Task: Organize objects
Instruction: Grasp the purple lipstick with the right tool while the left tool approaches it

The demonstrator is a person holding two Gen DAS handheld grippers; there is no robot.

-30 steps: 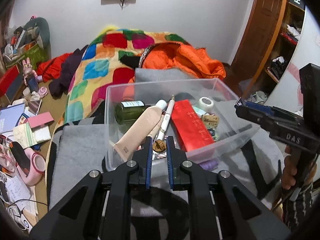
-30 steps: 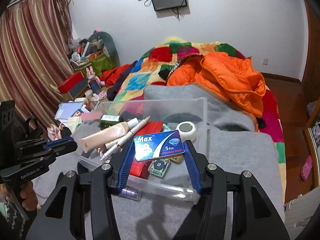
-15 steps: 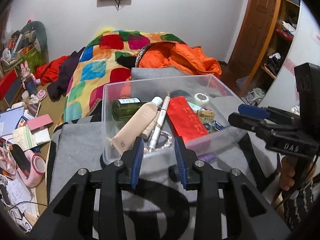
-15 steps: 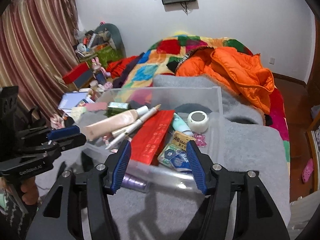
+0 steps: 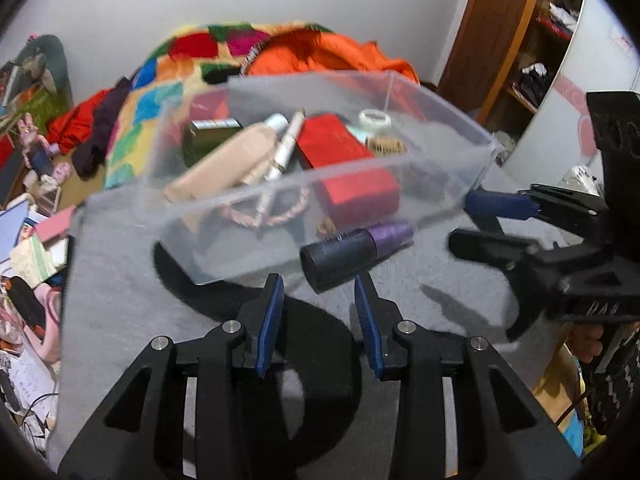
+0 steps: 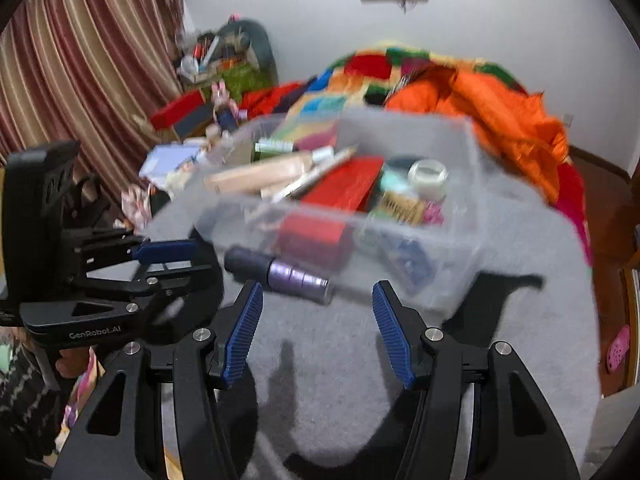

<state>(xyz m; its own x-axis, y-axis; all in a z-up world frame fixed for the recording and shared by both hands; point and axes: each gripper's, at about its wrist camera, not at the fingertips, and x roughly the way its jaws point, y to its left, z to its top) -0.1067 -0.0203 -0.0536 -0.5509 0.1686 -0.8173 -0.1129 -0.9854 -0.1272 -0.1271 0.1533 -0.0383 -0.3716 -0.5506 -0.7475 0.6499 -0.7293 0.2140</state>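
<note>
A dark tube with a purple cap (image 5: 354,249) lies on its side on the grey blanket (image 5: 120,320), just outside the near wall of the clear plastic bin (image 5: 280,196) and touching or nearly touching it. In the left wrist view its dark end lies just ahead of the left gripper (image 5: 319,290), whose jaws have just been opening and stand parted, with nothing pressed between the blue pads. In the right wrist view the tube (image 6: 280,274) lies just beyond the right gripper (image 6: 318,300), nearer its left finger; these jaws stand released and bare as well. The bin (image 6: 460,248) holds a beige tube (image 5: 224,164), a white pen (image 5: 282,152), a red box (image 5: 348,168), a dark green bottle (image 5: 204,136), a small white jar (image 5: 374,118) and a braided pink loop (image 5: 268,212). Each gripper shows at the other view's edge, the right one (image 5: 480,220) close to the bin's corner. Beyond the bin lie an orange jacket (image 6: 500,112) and a patchwork quilt (image 5: 160,92); clutter (image 5: 28,240) covers the floor beside the blanket.
</note>
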